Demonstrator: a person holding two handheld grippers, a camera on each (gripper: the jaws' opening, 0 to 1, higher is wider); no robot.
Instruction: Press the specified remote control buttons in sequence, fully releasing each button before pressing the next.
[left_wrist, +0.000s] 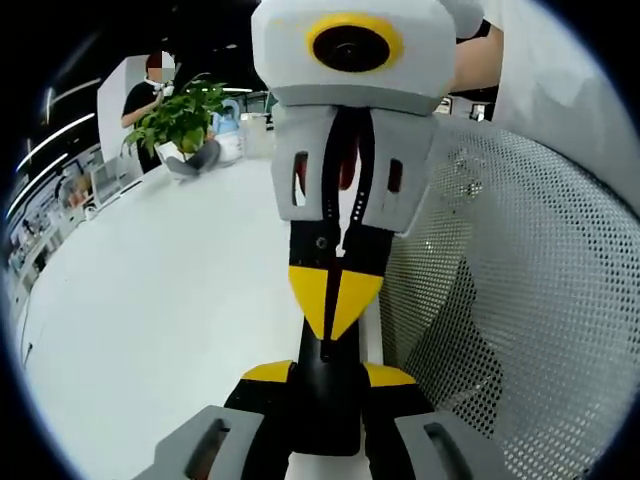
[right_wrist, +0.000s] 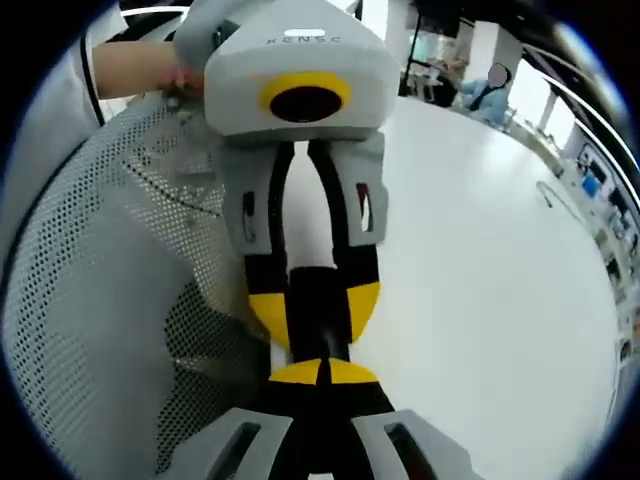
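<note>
A black remote control (left_wrist: 325, 410) shows end-on between the yellow-tipped jaws of my left gripper (left_wrist: 328, 376), which is shut on it. My right gripper (left_wrist: 335, 300) faces the left one from the top of the left gripper view, shut, its joined yellow tips touching the remote's upper edge. In the right gripper view, my right gripper (right_wrist: 322, 372) has its tips closed together against the remote (right_wrist: 320, 305). The left gripper (right_wrist: 318, 318) clamps the remote from the far side. The buttons are hidden.
A white table (left_wrist: 160, 290) spreads beneath both grippers. A white perforated mesh surface (left_wrist: 520, 300) stands close beside them, also seen in the right gripper view (right_wrist: 90, 260). A potted plant (left_wrist: 180, 115) and a person stand at the far edge. A hand (right_wrist: 140, 65) holds the left gripper.
</note>
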